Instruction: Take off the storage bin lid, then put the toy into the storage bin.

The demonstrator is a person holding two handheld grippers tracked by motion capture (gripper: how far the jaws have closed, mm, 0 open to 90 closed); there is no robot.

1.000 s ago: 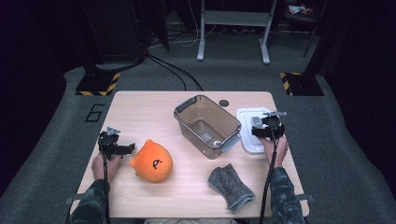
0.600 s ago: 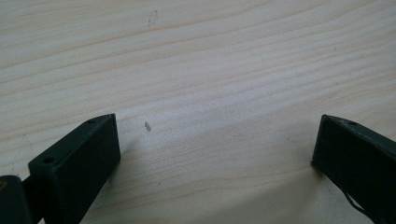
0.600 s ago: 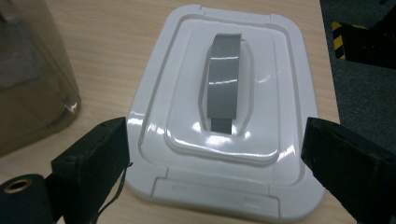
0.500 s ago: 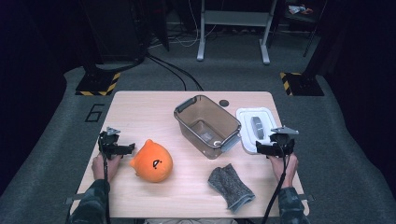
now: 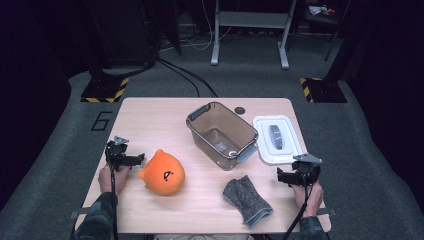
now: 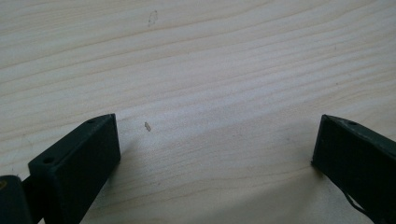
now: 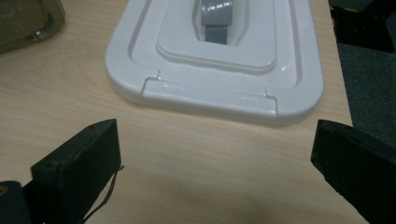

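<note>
1. Clear tub (image 5: pixel 222 134) sits mid-table, open; contents hard to make out.
2. White lid (image 5: pixel 276 140) lies flat just right of it, grey handle up.
3. Right gripper (image 5: pixel 298 176), jaws spread, holds nothing, near the lid's edge (image 7: pixel 210 93).
4. Left gripper (image 5: pixel 121 159), jaws wide, over bare wood (image 6: pixel 210 70), just beside the orange plush (image 5: pixel 162 173).
5. Grey glove (image 5: pixel 247 201) shows from above.

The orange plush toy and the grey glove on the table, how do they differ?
The orange plush toy is round, bulging and bright, with a small dark mark on its face; the grey glove lies flat, long and speckled. The toy sits near the left gripper, the glove nearer the right gripper. Both rest on the wooden table, unheld.
</note>
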